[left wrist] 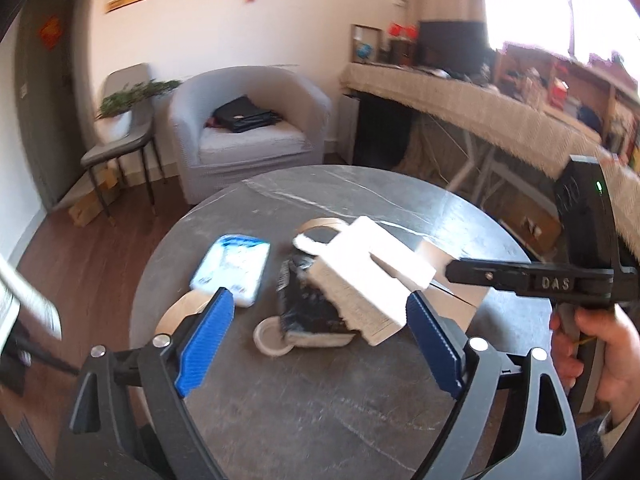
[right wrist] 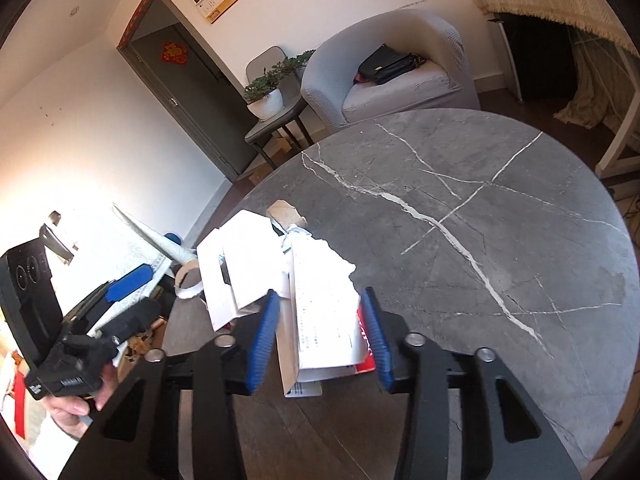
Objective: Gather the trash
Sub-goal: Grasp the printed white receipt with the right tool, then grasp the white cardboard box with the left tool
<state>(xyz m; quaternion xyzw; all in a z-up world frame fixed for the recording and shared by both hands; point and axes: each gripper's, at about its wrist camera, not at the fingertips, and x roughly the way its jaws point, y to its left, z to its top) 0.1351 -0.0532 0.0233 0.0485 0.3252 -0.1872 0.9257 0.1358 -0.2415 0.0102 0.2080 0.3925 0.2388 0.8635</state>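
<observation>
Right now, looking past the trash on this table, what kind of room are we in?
Most likely a home living room. A grey upholstered armchair with a black handbag on its seat stands behind the round marble-look table, beside a potted plant on a side chair, with red decorations on the wall.

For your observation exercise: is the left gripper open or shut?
Open. The left gripper has its blue fingers spread wide apart, gripping nothing, above the table.

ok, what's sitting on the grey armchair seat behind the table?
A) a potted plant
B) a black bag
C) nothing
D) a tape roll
B: a black bag lies on the seat cushion of the grey armchair; the potted plant sits on the separate chair beside it.
</observation>
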